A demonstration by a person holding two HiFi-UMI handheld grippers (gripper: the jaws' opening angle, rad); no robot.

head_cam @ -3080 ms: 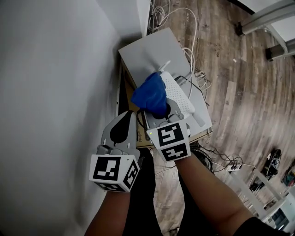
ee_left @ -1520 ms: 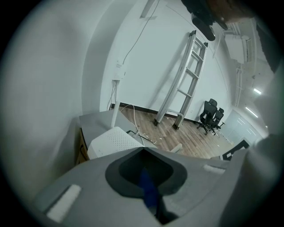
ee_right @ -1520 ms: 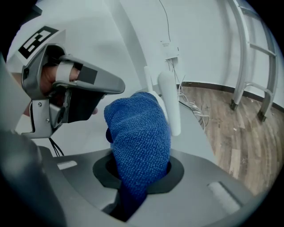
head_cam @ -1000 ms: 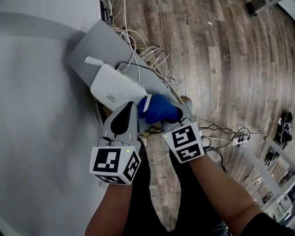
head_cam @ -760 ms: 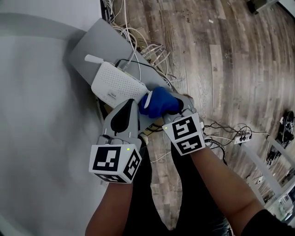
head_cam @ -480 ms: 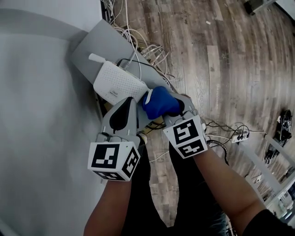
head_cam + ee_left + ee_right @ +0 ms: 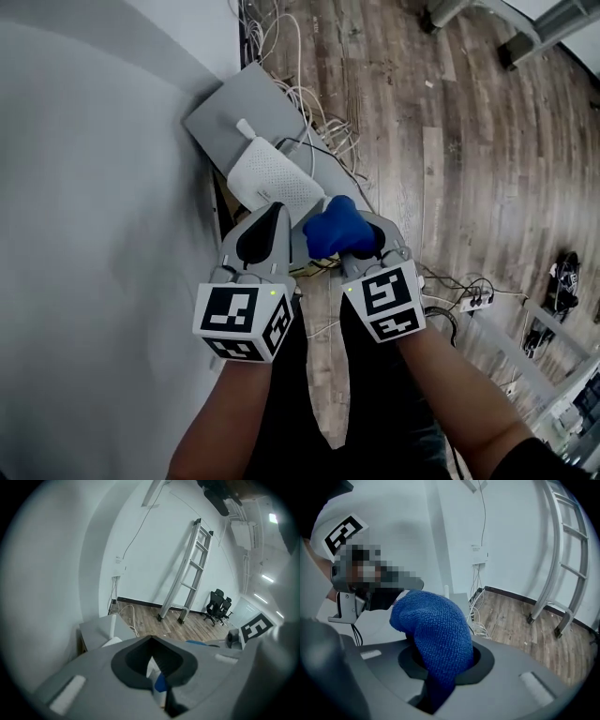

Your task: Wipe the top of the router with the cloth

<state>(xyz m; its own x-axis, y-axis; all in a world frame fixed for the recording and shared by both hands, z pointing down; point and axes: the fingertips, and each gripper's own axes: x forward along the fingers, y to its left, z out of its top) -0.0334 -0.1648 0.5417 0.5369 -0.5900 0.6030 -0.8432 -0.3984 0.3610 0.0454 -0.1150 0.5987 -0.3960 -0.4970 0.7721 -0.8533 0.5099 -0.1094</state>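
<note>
The right gripper [image 7: 443, 665] is clenched on the blue cloth [image 7: 436, 630], which bulges up and forward out of the jaws in a thick fold, with a tail running back down the seam between them. The left gripper [image 7: 275, 217] has its jaws pressed together with nothing caught in them; through the oval gap in their pads a sliver of white and a sliver of blue show. The two grippers sit close, side by side, with the cloth just right of the left jaws' tips.

The router [image 7: 272, 178] lies just ahead of both pairs of jaws, its near edge at the left jaws' tips. The cloth bunch meets or overhangs its near right corner; whether it presses on the top cannot be told. One antenna [image 7: 246, 127] sticks out at the router's far corner. The router sits on a grey box [image 7: 239, 108] whose top runs on beyond it to a clean far edge.

Left of the jaws the wall [image 7: 94, 187] runs close along the box, leaving almost no room on that side. Ahead, past the box, a tangle of cables [image 7: 281, 42] gathers by the wall. Right of the right jaws the wood floor [image 7: 450, 141] lies open and wide, with a ladder [image 7: 567, 550] leaning on the wall far ahead and a power strip [image 7: 469, 302] on the floor to the right
</note>
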